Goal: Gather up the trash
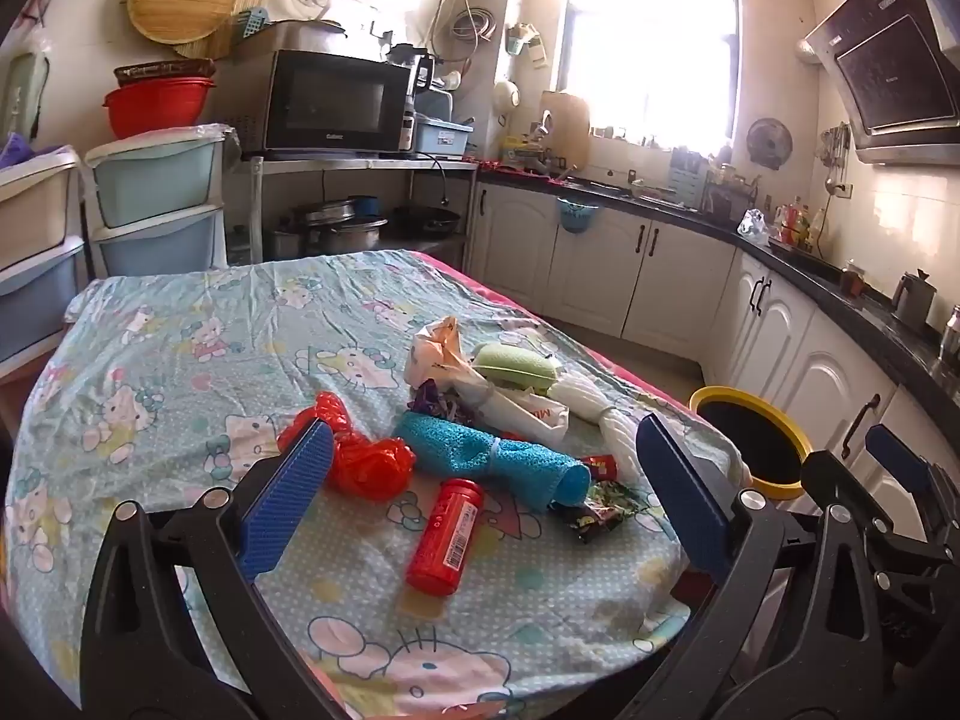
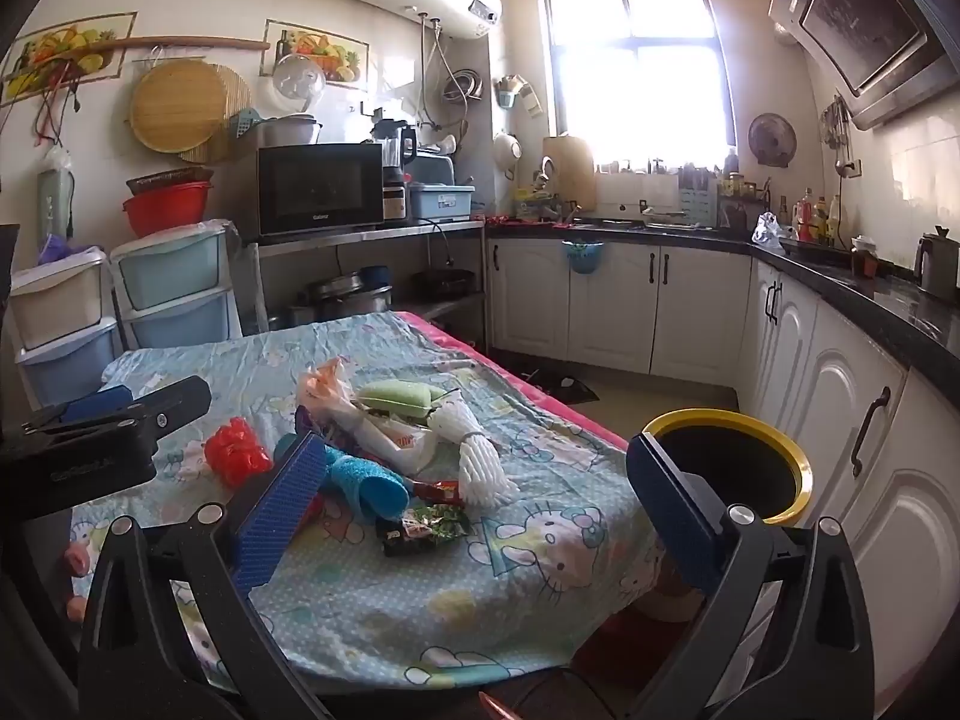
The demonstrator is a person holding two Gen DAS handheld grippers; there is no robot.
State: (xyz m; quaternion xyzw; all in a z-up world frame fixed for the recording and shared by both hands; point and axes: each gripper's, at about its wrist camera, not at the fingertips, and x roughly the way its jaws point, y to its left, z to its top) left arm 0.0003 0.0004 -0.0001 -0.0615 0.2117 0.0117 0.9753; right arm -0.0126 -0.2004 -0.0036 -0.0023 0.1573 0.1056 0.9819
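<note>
Both grippers hover over the table point(image 1: 150, 330) with nothing between their fingers: the left gripper point(image 1: 480, 480) gapes wide, as does the right gripper point(image 2: 468, 492). The trash point(image 1: 474, 414) (bags, wrappers, a red tube point(image 1: 445, 534)) lies heaped mid-table; the yellow-rimmed bin point(image 2: 750, 468) stands just beside the table's right edge.

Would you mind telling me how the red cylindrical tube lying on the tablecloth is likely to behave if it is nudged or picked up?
The red tube lies on its side, so it probably rolls when nudged. It looks rigid and smooth, possibly slippery. The wrinkled tablecloth may slow it.
</note>
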